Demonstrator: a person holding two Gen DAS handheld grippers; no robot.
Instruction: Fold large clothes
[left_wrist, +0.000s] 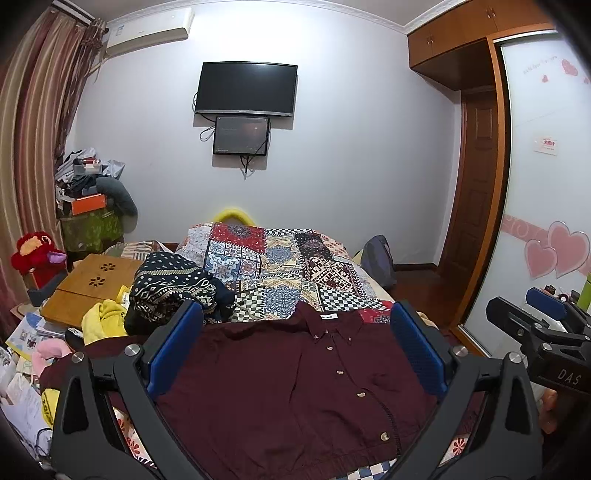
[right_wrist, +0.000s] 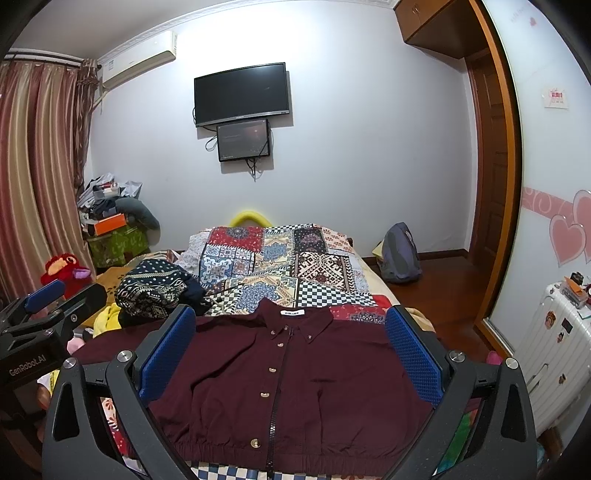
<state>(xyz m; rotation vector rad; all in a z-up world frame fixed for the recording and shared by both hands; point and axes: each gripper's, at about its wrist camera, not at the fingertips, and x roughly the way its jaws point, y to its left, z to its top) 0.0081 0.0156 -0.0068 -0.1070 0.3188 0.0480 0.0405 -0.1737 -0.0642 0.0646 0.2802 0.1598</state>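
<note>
A dark maroon button-front jacket (left_wrist: 280, 376) (right_wrist: 295, 373) lies spread flat on the bed, collar and white label away from me, elastic hem nearest. Its zip and buttons run down the front. My left gripper (left_wrist: 295, 347) hovers above the jacket's left half, blue pads wide apart, nothing between them. My right gripper (right_wrist: 290, 350) is likewise open over the jacket's middle. In the left wrist view the right gripper (left_wrist: 532, 317) shows at the right edge; in the right wrist view the left gripper (right_wrist: 55, 299) shows at the left edge.
A patchwork quilt (left_wrist: 280, 269) (right_wrist: 280, 266) covers the bed beyond the jacket. A dark patterned garment (left_wrist: 173, 288) and a yellow cloth (left_wrist: 103, 321) are heaped on the left, beside a wooden lap table (left_wrist: 92, 284). A white suitcase (right_wrist: 554, 354) stands on the right.
</note>
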